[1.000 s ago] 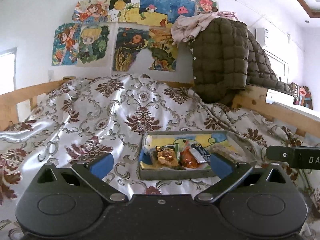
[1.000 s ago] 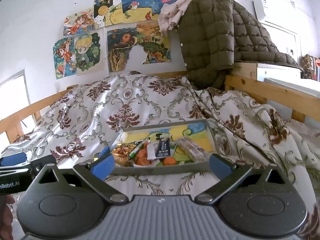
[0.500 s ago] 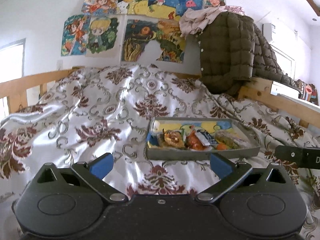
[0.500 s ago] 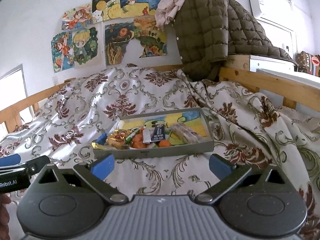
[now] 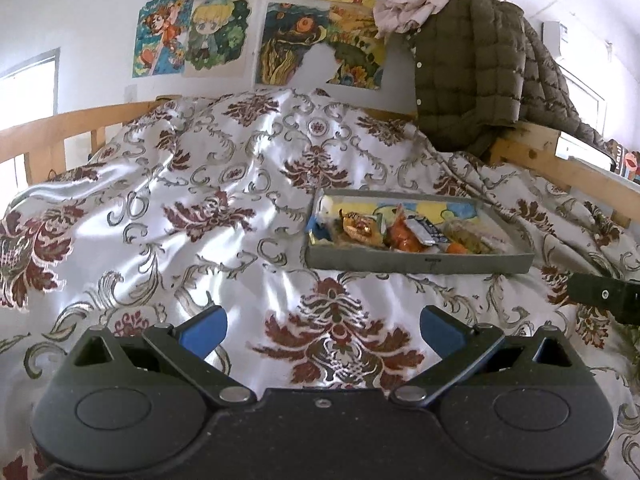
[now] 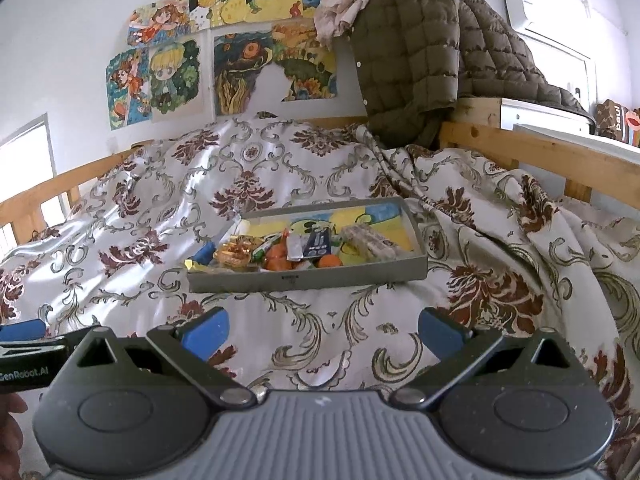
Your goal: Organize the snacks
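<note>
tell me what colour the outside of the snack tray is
Grey, plainest on the snack tray's front wall in the right wrist view.

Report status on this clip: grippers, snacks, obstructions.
Left gripper open, empty. Right gripper open, empty. Snacks piled in grey tray on bedspread. Nothing between grippers and tray.

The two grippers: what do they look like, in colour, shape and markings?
Both have black linkage fingers with blue pads. The left gripper has a smooth black body with round discs; the right gripper has a ribbed grey centre. White lettering marks the left one's side in the right wrist view.
</note>
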A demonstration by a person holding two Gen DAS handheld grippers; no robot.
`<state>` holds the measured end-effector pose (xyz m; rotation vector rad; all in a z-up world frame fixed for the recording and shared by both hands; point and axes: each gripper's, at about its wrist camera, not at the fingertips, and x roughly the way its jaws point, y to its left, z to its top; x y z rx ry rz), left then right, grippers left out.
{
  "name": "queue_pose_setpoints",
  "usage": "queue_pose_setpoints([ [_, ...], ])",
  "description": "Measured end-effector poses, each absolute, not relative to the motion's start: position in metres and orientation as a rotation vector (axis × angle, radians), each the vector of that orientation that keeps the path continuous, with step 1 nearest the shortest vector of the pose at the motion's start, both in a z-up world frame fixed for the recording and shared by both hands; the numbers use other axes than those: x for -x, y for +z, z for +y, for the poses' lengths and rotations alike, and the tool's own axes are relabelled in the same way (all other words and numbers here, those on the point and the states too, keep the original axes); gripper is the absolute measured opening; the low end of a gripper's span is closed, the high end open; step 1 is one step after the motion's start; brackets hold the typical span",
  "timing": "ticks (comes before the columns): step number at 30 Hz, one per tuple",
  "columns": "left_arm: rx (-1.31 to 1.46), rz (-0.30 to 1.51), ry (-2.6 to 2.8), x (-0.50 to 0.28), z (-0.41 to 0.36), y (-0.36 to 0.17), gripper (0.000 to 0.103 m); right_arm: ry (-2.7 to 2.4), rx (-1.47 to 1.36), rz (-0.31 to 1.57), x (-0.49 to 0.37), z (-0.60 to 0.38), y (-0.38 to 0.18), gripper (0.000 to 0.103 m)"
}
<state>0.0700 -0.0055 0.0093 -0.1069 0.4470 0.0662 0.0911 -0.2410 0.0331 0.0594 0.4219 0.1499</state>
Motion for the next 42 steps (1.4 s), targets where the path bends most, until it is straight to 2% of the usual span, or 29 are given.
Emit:
queue_pose_setpoints([
  [14, 0.119, 0.509, 0.104, -0.061, -0.004, -0.007, 0.102, 0.159, -0.067, 0.455, -0.088, -0.244, 0.009, 0.103],
  [26, 0.099, 0.451, 0.108, -0.053, -0.012, -0.009, 0.102, 0.164, -0.069, 0.473, -0.079, -0.249, -0.011, 0.103],
  [42, 0.090, 0.472, 0.092, -0.053, -0.014, -0.014, 0.102, 0.188, -0.039, 0.459, -0.078, -0.241, -0.014, 0.103],
])
